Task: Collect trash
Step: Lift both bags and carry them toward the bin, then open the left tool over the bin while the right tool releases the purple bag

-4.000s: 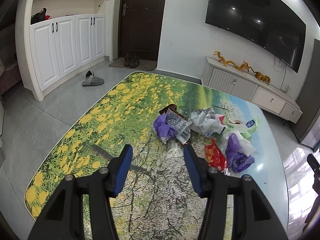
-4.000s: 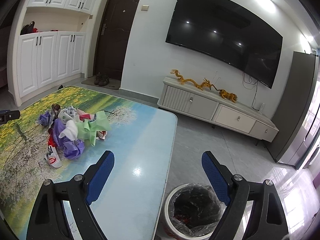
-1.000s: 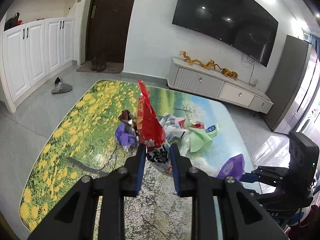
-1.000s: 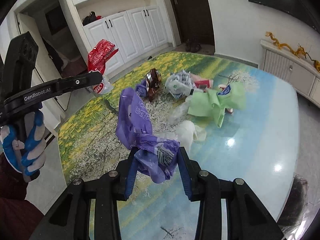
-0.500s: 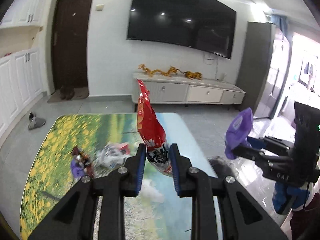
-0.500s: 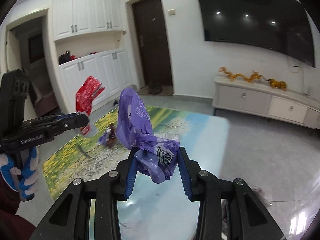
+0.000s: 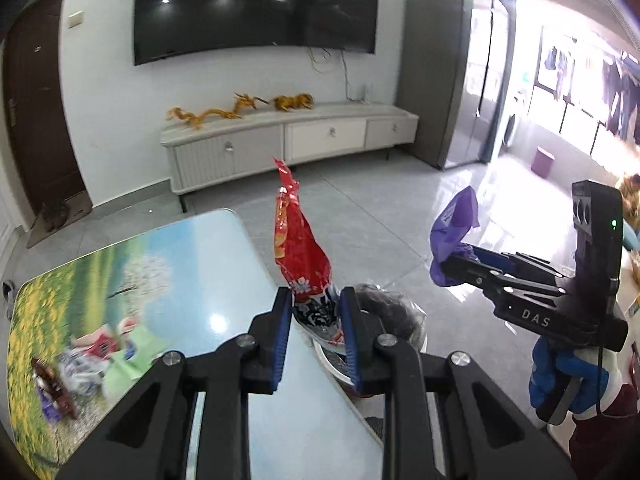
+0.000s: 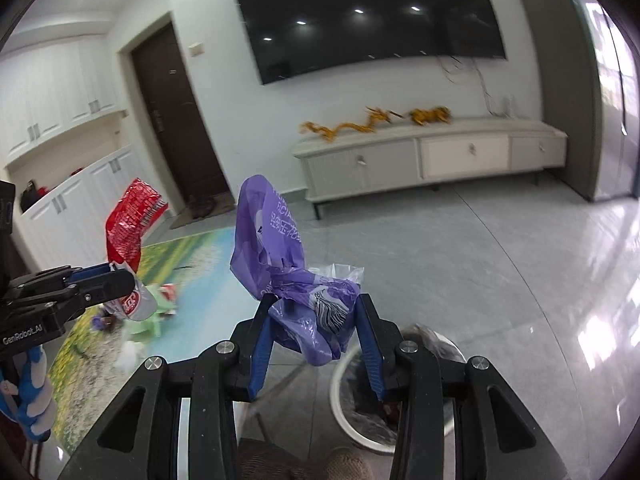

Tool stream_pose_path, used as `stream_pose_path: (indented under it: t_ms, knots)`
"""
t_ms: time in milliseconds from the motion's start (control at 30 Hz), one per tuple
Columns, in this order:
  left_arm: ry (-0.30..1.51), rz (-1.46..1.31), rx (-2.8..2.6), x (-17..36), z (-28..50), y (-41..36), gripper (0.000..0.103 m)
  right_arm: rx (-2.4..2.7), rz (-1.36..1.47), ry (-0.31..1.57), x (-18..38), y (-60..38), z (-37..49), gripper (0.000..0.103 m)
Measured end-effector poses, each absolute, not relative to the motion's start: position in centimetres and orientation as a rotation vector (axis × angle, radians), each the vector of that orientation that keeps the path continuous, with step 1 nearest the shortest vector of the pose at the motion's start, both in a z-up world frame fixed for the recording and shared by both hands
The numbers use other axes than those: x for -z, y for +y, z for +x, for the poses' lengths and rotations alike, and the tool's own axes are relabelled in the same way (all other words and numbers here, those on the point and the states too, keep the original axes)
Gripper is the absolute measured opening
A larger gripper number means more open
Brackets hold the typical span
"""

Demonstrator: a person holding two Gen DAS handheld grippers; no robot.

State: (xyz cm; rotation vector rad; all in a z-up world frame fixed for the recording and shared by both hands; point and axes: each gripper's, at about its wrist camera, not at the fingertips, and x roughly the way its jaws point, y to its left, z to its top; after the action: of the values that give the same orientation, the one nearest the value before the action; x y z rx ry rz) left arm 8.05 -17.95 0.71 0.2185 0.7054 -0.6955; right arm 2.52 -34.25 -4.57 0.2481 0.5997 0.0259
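Observation:
My left gripper [image 7: 314, 322] is shut on a red snack wrapper [image 7: 298, 248] that stands up between the pads, held at the table's right edge in front of the trash bin [image 7: 384, 316]. The left gripper [image 8: 100, 280] and the red snack wrapper [image 8: 128, 224] also show in the right wrist view. My right gripper [image 8: 314, 336] is shut on a crumpled purple wrapper [image 8: 280, 252], held just left of the white bin with a black liner [image 8: 360, 396]. The right gripper [image 7: 444, 268] and its purple wrapper [image 7: 454, 228] show in the left wrist view, beyond the bin.
More trash [image 7: 92, 356] lies on the landscape-print table [image 7: 192, 280]: a green wrapper, white and red packets, a brown and purple piece. A TV cabinet [image 7: 288, 140] stands against the far wall. Grey tiled floor [image 8: 500, 260] surrounds the bin.
Both grippers have swung right with their wrappers, from over the table toward the bin. The bin now shows just behind the left fingers and under the right ones.

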Motion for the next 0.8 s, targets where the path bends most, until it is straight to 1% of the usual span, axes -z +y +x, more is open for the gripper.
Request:
stream_pose_path:
  t_ms: [267,500,567,600,667,733,800]
  knots:
    - [0.869,0.303,0.751,5.8,12.0,-26.5,0.025,0.068,0.351,0.727,10.8,-39.6,5.6,0.04]
    - [0.959,0.333,0.776,9.9,14.7,-30.8,0.026,0.114,0.425,0.825,16.2,-43.0,8.4,0.044]
    - [0.99,0.331,0.785,11.0,15.5,-31.8,0.027,0.124,0.445,0.841,17.1,-43.8,8.8,0.051]
    - [1.002,0.327,0.792,11.3,15.7,-32.1,0.027,0.128,0.456,0.849,17.5,-44.1,9.1,0.057]
    - [1.028,0.313,0.811,12.0,16.2,-32.8,0.028,0.136,0.46,0.863,18.2,-44.7,9.5,0.06]
    - [1.047,0.304,0.82,12.6,16.5,-33.3,0.032,0.154,0.462,0.877,18.6,-45.0,9.4,0.061]
    - [1.053,0.295,0.824,12.7,16.6,-33.4,0.043,0.165,0.472,0.883,18.8,-45.3,9.4,0.061]
